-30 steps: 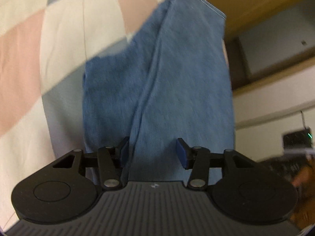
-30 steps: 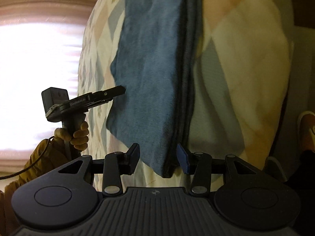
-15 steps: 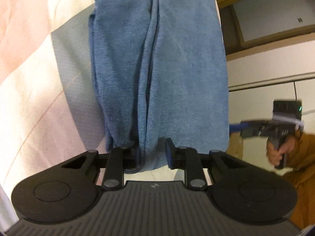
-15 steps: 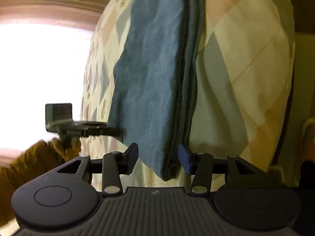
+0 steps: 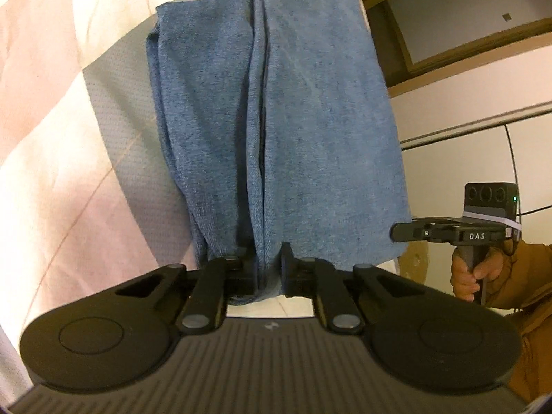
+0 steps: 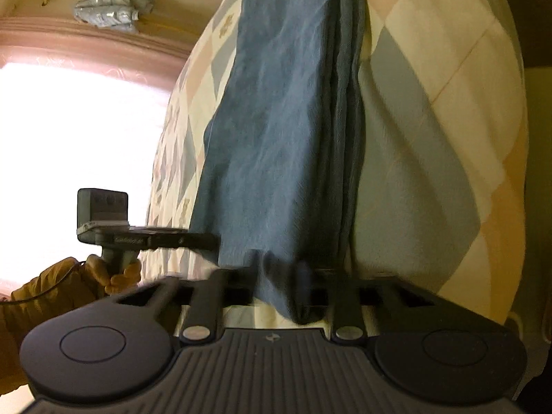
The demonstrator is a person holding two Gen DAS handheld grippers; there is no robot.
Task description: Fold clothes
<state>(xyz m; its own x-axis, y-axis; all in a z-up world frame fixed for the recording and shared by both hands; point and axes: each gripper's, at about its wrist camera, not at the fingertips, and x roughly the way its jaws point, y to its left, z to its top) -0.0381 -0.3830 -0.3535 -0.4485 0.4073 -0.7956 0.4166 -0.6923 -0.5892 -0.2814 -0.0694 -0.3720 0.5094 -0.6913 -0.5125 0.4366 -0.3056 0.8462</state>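
The blue jeans [image 5: 276,131] lie long and flat on the checked quilt [image 5: 62,145] of the bed, with the long way running from the near edge of the bed, where both tools are, straight away toward the far side. The left gripper [image 5: 267,274] is closing, and its fingers already squeeze a bunched fold at the near end of the jeans. The right gripper [image 6: 286,286] has its fingers pinched together on the near end too, by the folded side.
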